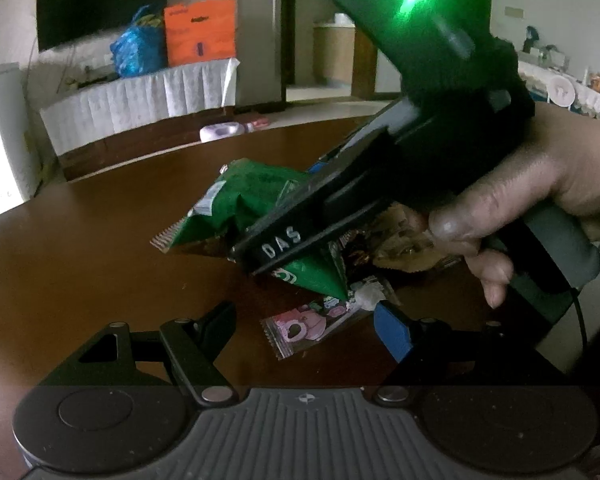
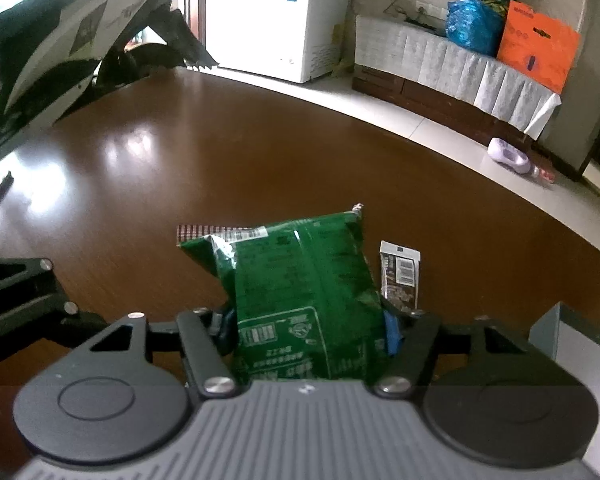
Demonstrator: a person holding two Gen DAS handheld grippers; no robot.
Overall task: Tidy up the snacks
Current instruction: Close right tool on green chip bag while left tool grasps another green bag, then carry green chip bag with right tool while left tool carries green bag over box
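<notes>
a: crinkled green foil snack bag (image 1: 236, 208) — on our left wrist view the right gripper (image 1: 260, 258) has it clamped above the brown wooden table (image 1: 80, 264); our left gripper (image 1: 304, 320) stands apart over a pink wrapped candy (image 1: 300, 328).

b: on our right view the bag (image 2: 304, 280) sits pinched between the fingers, a brown snack bar packet (image 2: 400, 276) just beside. we judge it mid-carry; next we need a place to set it down.

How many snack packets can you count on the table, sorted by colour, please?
Green snack bag: 1, held between the right gripper's fingers
Pink snack packet: 1
Brown snack packet: 1
Tan snack wrapper: 1, partly hidden
Total: 4 visible on the wooden table
</notes>
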